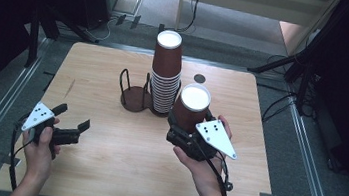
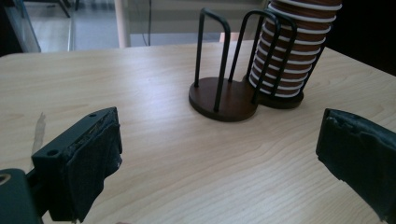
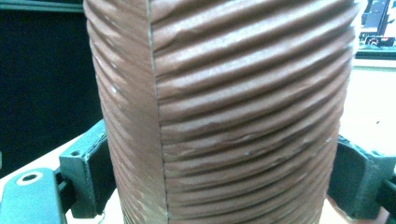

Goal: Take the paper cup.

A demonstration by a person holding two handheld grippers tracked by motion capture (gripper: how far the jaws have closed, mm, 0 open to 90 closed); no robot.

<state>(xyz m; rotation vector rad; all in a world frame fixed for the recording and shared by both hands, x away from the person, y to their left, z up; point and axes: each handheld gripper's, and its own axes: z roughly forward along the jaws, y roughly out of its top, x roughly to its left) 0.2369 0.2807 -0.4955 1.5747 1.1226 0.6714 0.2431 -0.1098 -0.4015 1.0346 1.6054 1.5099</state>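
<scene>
My right gripper [image 1: 184,131] is shut on a brown ribbed paper cup [image 1: 189,114], held above the table right of centre with its white end up. In the right gripper view the cup [image 3: 224,107] stands between the two pads [image 3: 95,172], which press on its sides. A tall stack of the same cups [image 1: 166,74] stands in one ring of a dark wire holder [image 1: 133,98]; the ring beside it is empty. My left gripper [image 1: 73,117] hovers open at the table's left with nothing in it. In its own view the open jaws of my left gripper [image 2: 219,158] face the holder [image 2: 223,95] and the stack [image 2: 289,56].
The wooden table [image 1: 118,171] has a small dark round mark [image 1: 199,78] behind the stack. Dark stands and cables sit on the floor beyond the far edge and on the right.
</scene>
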